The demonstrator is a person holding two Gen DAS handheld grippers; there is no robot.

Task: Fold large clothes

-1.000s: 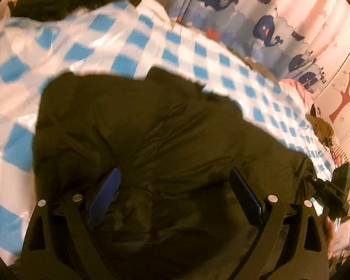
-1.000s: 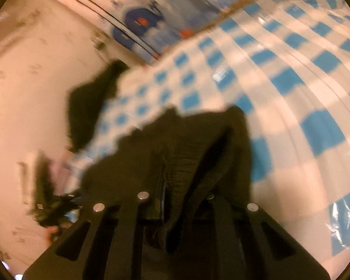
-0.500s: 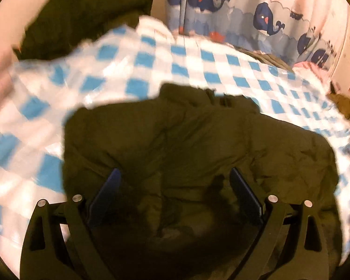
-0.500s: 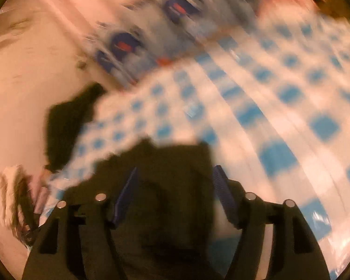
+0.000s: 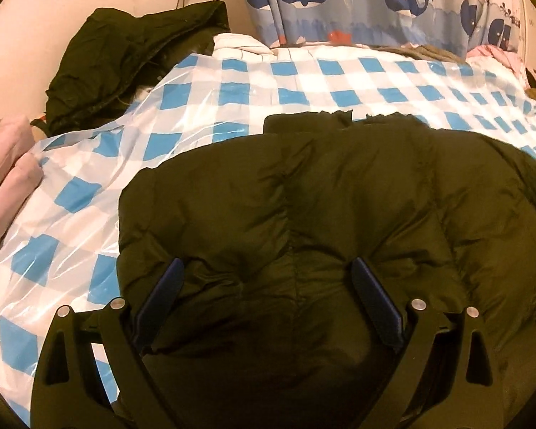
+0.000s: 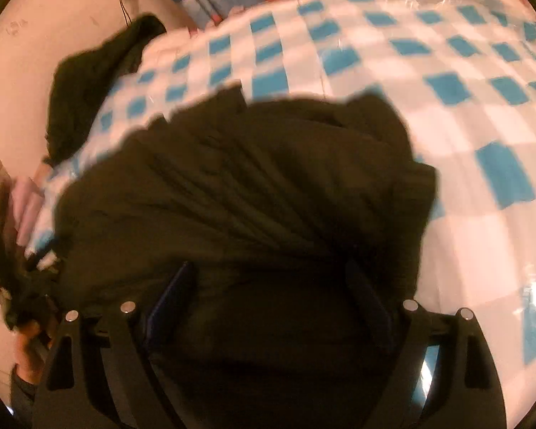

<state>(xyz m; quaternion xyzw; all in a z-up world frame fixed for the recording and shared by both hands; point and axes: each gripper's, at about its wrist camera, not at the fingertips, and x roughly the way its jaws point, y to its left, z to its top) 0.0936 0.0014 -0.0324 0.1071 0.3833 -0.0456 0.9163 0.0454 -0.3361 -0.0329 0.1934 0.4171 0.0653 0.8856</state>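
Both grippers stand with their 2 fingers spread wide and nothing between them. The left gripper (image 5: pixel 268 300) hangs over the near part of the dark puffy jacket (image 5: pixel 339 196); its blue pads (image 5: pixel 160 296) touch no fabric that I can see. The right gripper (image 6: pixel 271 304) is also released above the jacket, though this view is blurred. I judge that the jacket is let go so it can settle flat before the next fold. It lies on the near side of the blue checked plastic sheet (image 5: pixel 203 107), collar toward the whale curtain (image 5: pixel 357 0). At the far left corner of the sheet lies another dark coat (image 5: pixel 125 60), and at its left edge some pink cloth (image 5: pixel 7 164).
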